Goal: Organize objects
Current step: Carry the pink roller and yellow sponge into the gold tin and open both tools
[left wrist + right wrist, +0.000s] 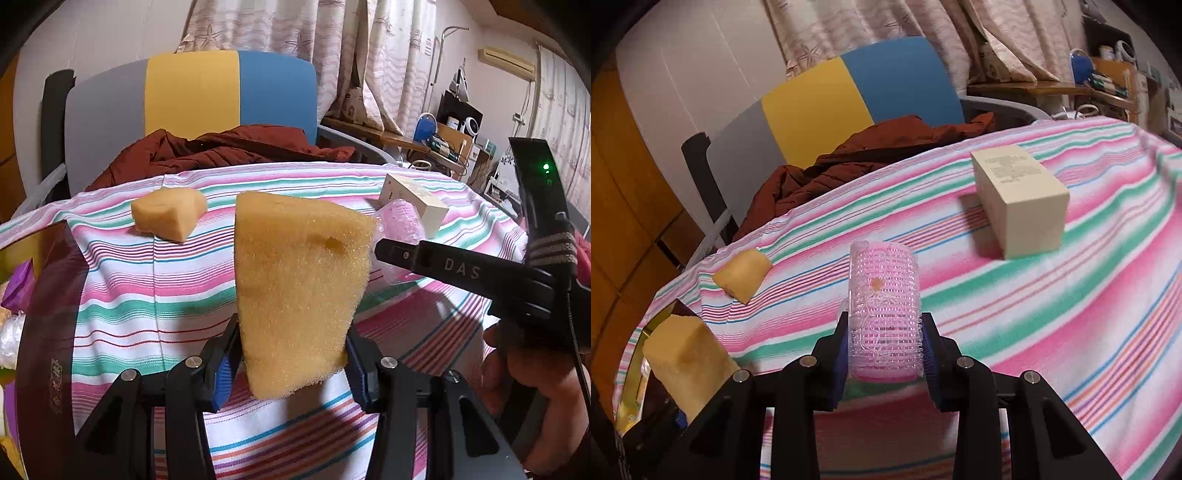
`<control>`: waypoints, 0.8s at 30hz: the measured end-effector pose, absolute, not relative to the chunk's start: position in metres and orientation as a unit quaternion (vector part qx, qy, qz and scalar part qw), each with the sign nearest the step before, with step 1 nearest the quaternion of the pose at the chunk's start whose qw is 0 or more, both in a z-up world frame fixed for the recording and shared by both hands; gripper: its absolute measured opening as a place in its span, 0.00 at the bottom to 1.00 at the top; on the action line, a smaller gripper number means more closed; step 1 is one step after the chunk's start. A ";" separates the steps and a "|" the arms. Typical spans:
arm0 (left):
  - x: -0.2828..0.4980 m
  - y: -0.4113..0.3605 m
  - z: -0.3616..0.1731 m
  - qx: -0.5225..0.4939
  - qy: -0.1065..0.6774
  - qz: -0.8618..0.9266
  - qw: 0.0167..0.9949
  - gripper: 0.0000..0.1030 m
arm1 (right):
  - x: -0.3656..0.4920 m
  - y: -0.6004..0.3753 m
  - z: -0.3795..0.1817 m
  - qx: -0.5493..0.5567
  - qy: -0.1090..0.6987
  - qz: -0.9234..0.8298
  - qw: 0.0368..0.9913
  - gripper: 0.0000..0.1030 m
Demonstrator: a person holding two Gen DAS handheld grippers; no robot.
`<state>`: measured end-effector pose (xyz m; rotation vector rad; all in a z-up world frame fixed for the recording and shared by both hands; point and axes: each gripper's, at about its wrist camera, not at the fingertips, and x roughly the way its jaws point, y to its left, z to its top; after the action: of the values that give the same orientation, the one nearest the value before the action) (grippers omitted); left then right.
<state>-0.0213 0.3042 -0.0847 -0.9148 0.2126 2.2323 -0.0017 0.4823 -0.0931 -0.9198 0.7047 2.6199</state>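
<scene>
Left gripper [291, 363]: I see it angled down, pinching a porous yellow sponge wedge [299, 288] above the striped cloth [118, 295].
Right gripper [884, 360]: tilted down, clamped on a bristly pink hair roller [884, 314].
Cloth: small sponge chunk [168, 214], cream box [1019, 199].

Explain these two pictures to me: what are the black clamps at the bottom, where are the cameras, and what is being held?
No robot here: a person carries a handheld two-finger tool in each hand, each with a fisheye camera looking along its fingers. The left camera shows the left tool clamping a yellow sponge wedge. The right camera shows the right tool shut on a pink hair roller. On the striped tablecloth lie a smaller sponge piece and a cream box. A red jacket lies on the chair behind.
</scene>
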 end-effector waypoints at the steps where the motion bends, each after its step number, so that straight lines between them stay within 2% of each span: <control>1: -0.021 0.304 -0.085 -0.354 0.085 0.863 0.352 0.49 | 0.001 0.482 -0.094 -0.316 0.247 0.905 0.141 0.34; 14: -0.015 0.291 -0.088 -0.377 0.082 0.859 0.337 0.49 | 0.029 0.460 -0.088 -0.319 0.240 0.905 0.145 0.34; 24: 0.019 0.270 -0.077 -0.378 0.088 0.850 0.357 0.49 | 0.059 0.435 -0.077 -0.314 0.271 0.902 0.119 0.34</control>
<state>0.0194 0.2702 -0.0772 -0.9757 0.2275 2.1938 0.0591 0.4350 -0.0767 -0.9171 0.7916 2.6375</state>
